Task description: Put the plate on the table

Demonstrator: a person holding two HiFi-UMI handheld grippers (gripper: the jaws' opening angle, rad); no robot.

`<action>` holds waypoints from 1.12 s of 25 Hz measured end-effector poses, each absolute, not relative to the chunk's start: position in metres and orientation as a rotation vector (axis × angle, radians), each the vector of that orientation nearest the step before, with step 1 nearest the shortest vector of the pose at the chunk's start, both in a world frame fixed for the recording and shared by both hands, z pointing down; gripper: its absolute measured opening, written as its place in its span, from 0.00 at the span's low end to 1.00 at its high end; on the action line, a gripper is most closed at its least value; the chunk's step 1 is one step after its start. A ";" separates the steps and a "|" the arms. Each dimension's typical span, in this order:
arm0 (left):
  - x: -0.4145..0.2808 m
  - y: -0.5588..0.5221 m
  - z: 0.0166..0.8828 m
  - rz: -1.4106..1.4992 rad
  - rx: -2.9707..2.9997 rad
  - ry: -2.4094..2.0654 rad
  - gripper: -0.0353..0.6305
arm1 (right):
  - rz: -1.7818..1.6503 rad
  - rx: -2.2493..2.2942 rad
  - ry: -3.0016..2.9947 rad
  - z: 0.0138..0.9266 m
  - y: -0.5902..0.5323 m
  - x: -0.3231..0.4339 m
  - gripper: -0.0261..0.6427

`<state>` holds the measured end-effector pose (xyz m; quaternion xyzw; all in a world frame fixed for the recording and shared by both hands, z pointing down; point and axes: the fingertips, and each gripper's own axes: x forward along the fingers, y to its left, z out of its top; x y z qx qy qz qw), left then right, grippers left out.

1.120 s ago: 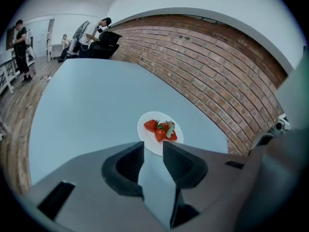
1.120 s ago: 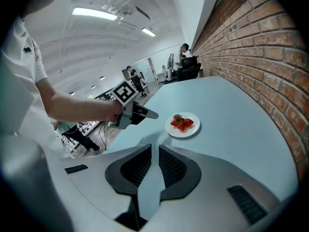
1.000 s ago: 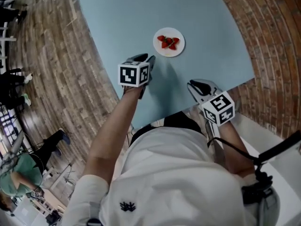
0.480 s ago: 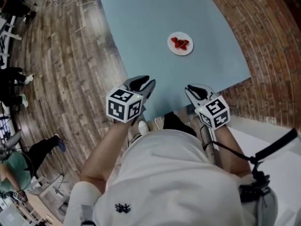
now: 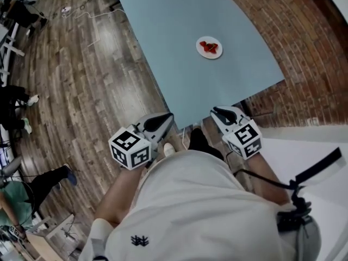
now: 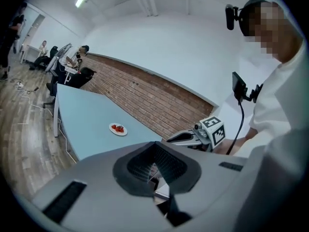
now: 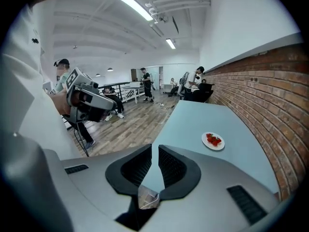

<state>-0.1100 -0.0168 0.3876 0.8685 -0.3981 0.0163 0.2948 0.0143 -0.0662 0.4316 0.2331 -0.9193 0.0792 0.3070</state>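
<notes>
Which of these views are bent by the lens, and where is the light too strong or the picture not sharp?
Head view: even light, no glare; the table edges bow a little; the plate is small but sharp. Left gripper view: strong fisheye with dark rounded corners; the plate looks tiny. Right gripper view: same fisheye, the brick wall curves, and the ceiling lights burn out to white.

Head view steeply down; all share plate (image 5: 209,47)
</notes>
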 end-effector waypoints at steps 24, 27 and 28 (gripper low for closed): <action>-0.124 0.051 0.382 0.009 2.370 -1.035 0.06 | 0.085 0.586 -2.426 0.413 0.013 -0.011 0.05; -0.120 0.051 0.381 0.045 2.394 -1.044 0.06 | 0.090 0.580 -2.432 0.414 0.012 -0.012 0.05; -0.118 0.049 0.381 0.052 2.396 -1.045 0.06 | 0.091 0.577 -2.434 0.414 0.011 -0.012 0.05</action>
